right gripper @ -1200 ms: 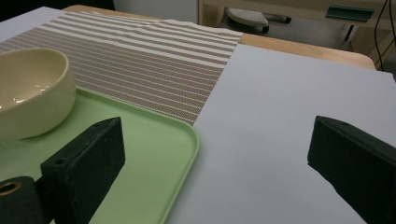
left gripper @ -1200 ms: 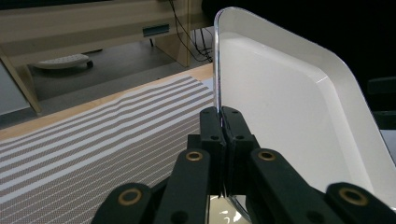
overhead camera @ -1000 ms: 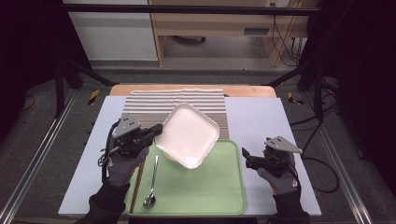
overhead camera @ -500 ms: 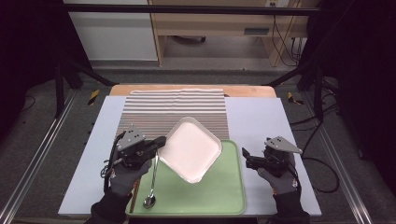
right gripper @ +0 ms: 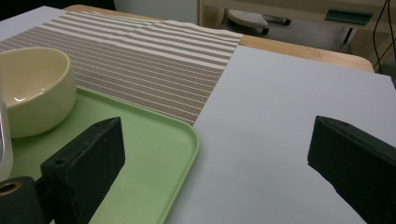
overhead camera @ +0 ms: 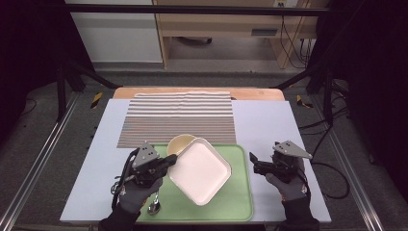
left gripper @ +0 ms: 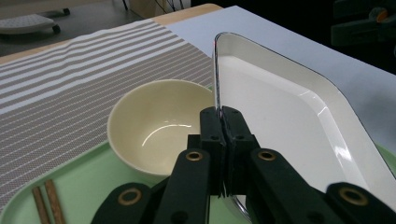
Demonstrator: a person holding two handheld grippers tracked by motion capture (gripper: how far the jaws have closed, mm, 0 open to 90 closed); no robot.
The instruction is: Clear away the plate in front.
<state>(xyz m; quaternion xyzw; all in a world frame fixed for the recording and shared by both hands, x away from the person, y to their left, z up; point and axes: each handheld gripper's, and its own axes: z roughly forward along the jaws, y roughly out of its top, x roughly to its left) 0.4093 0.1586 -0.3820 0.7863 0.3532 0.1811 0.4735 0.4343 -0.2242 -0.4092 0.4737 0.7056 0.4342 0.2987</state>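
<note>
My left gripper (overhead camera: 172,160) is shut on the left rim of a white square plate (overhead camera: 199,171), which hangs tilted low over the green tray (overhead camera: 238,202). In the left gripper view the jaws pinch the plate (left gripper: 280,116) at its rim, and its far side slopes down to the right. A cream bowl (overhead camera: 179,143) stands on the tray's far left corner, just behind the plate. My right gripper (overhead camera: 253,163) hovers open over the pale mat at the tray's right edge, with nothing between its fingers.
A spoon (overhead camera: 154,208) lies on the tray's left side under my left hand, and brown chopsticks (left gripper: 44,203) lie beside it. A striped placemat (overhead camera: 178,118) covers the table behind the tray. Bare mat (right gripper: 289,107) extends right of the tray.
My left gripper has brought the plate nearer and lower, from above the placemat's edge down over the tray, uncovering the bowl behind it. The right gripper has stayed put.
</note>
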